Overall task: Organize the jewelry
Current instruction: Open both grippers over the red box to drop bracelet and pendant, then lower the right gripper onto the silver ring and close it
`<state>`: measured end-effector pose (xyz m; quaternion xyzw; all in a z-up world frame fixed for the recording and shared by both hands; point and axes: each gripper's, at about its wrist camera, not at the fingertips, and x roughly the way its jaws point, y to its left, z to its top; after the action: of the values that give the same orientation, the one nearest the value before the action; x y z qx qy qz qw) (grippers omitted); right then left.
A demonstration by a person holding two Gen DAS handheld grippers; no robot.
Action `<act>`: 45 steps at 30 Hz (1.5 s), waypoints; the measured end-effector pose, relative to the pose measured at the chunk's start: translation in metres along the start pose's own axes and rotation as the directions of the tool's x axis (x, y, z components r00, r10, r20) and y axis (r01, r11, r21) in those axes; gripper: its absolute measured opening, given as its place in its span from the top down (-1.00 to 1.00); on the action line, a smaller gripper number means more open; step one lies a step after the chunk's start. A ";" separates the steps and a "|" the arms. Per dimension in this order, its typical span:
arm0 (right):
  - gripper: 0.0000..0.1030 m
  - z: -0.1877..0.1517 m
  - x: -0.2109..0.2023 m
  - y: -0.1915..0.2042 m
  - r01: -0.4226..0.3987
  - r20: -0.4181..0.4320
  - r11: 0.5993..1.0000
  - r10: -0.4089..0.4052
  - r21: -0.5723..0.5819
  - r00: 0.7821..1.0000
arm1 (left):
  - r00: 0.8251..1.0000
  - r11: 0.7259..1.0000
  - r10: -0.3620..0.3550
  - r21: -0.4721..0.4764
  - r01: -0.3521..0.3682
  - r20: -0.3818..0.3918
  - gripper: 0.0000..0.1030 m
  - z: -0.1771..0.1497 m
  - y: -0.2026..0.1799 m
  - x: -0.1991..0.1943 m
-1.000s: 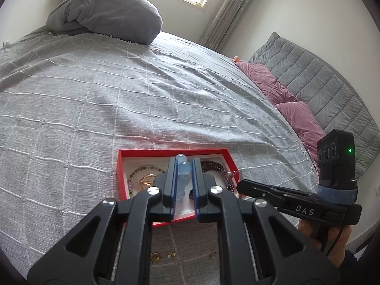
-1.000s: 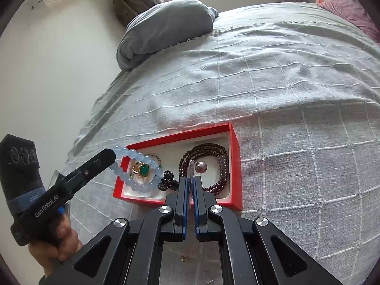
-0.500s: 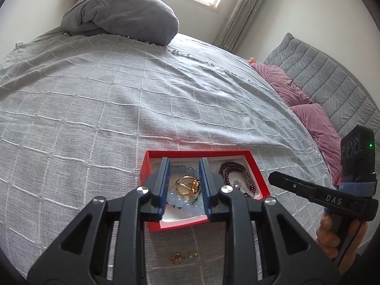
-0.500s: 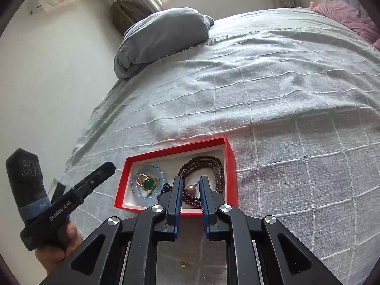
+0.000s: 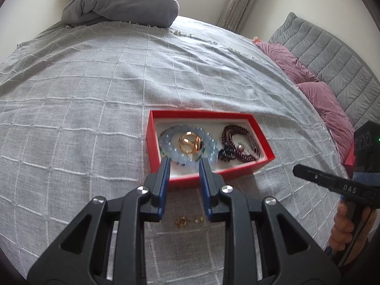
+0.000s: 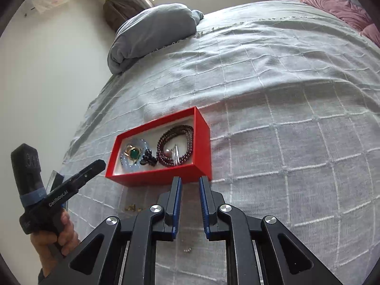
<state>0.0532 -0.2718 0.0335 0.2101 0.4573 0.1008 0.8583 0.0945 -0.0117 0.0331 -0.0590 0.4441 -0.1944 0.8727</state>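
A red jewelry box [image 5: 266, 146] [image 6: 201, 128] lies on the grey bedspread. In it are a pale blue bead bracelet [image 5: 211, 146] [image 6: 123, 160], a gold ring with a green stone [image 5: 190, 141] [image 6: 133, 153], a small black piece [image 6: 148, 159] and a dark red bead necklace [image 5: 239, 142] [image 6: 175, 146]. My left gripper [image 5: 184, 162] is open and empty just in front of the box. My right gripper [image 6: 190, 180] is open and empty at the box's near edge. Small gold earrings [image 5: 187, 220] [image 6: 130, 207] lie on the bedspread before the box.
A folded grey duvet [image 5: 123, 2] [image 6: 154, 33] sits at the far end of the bed. Pink pillows [image 5: 325, 102] and a quilted grey headboard [image 5: 332, 54] are at the right. Tiny beads [image 6: 187, 249] lie near my right gripper.
My left gripper let go of the blue bracelet into the box, opened and pulled back. My right gripper opened, released what it held in the box and drew back.
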 end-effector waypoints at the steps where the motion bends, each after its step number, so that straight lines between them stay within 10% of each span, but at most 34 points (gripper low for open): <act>1: 0.69 -0.001 -0.002 -0.001 0.004 -0.004 1.000 -0.004 0.001 1.000 | 1.000 1.000 0.000 0.008 0.000 -0.013 0.48 -0.005 -0.002 -0.001; 24: 0.27 -0.027 0.028 0.024 0.043 -0.189 0.989 -0.070 -0.143 0.980 | 0.979 0.996 0.060 0.073 -0.047 -0.194 0.42 -0.040 -0.005 0.011; 36: 0.27 -0.059 0.062 0.045 0.060 -0.315 0.943 -0.169 -0.326 0.934 | 0.970 0.992 0.099 0.097 -0.079 -0.224 0.41 -0.043 -0.003 0.017; 45: 0.31 -0.077 0.070 0.067 0.132 -0.230 0.852 -0.281 -0.507 0.932 | 0.968 0.992 0.107 0.092 -0.088 -0.226 0.41 -0.042 0.000 0.018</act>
<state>0.0302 -0.1658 -0.0266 -0.0791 0.5605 0.1479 0.8110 0.0706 -0.0161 -0.0051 0.0212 0.5364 -0.1747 0.8254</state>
